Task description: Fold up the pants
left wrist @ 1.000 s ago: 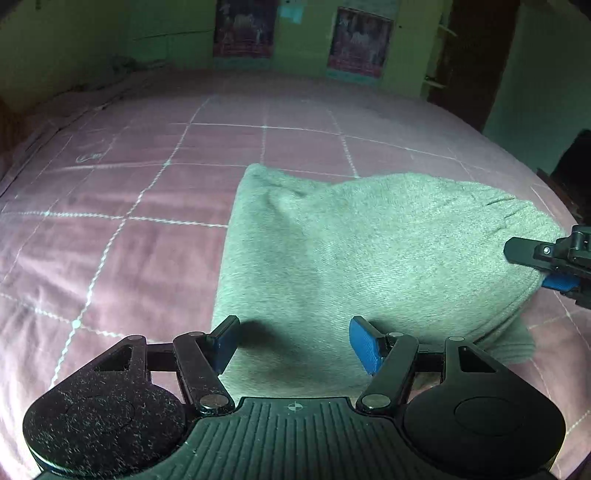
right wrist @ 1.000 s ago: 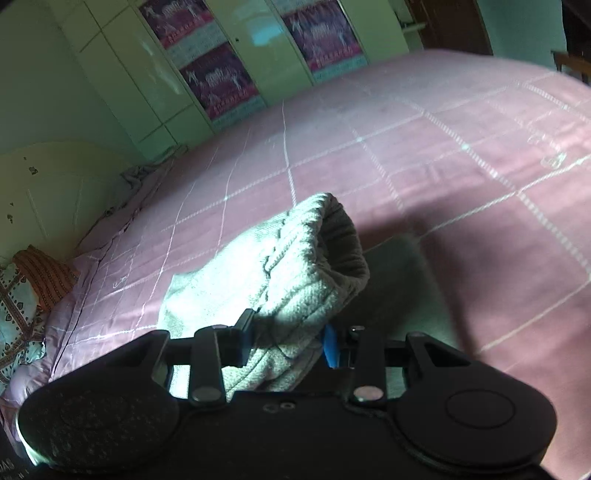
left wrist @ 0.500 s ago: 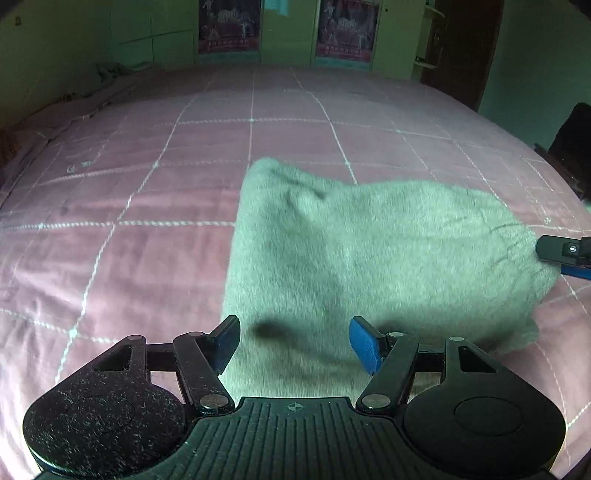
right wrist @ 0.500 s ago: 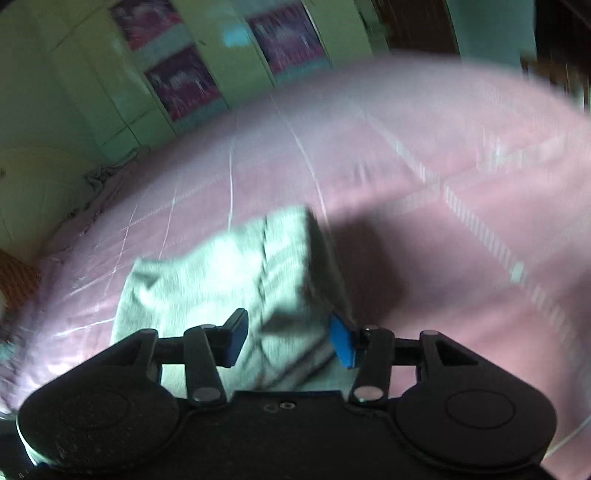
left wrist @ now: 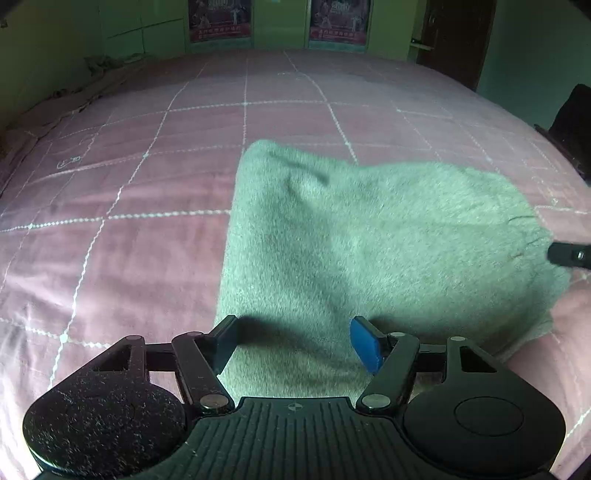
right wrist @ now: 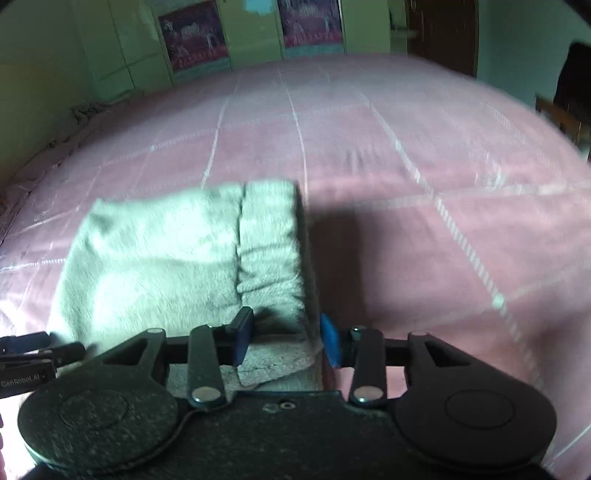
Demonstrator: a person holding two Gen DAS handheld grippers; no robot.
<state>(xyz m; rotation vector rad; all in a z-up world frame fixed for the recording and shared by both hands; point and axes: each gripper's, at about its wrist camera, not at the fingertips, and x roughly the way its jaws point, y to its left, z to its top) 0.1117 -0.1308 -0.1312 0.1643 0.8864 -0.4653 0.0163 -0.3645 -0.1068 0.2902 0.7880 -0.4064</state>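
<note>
The grey knit pants (left wrist: 369, 240) lie folded into a compact block on the pink checked bedspread (left wrist: 129, 184). My left gripper (left wrist: 291, 343) is open, its jaws either side of the near edge of the pants. In the right wrist view the pants (right wrist: 177, 251) lie flat with the ribbed waistband (right wrist: 269, 240) at their right end. My right gripper (right wrist: 286, 339) is open around the near end of the waistband, its pads apart from the cloth. One of its fingers (left wrist: 569, 254) shows at the right edge of the left wrist view.
The bedspread (right wrist: 443, 184) stretches far on all sides. A green wardrobe with posters (left wrist: 221, 22) stands behind the bed, a dark door (left wrist: 454, 37) at the back right. Rumpled bedding (right wrist: 92, 109) lies along the far left edge.
My right gripper has let go of the waistband end it held raised. That end now lies flat on the folded pants. The left gripper stays open and has drawn back slightly.
</note>
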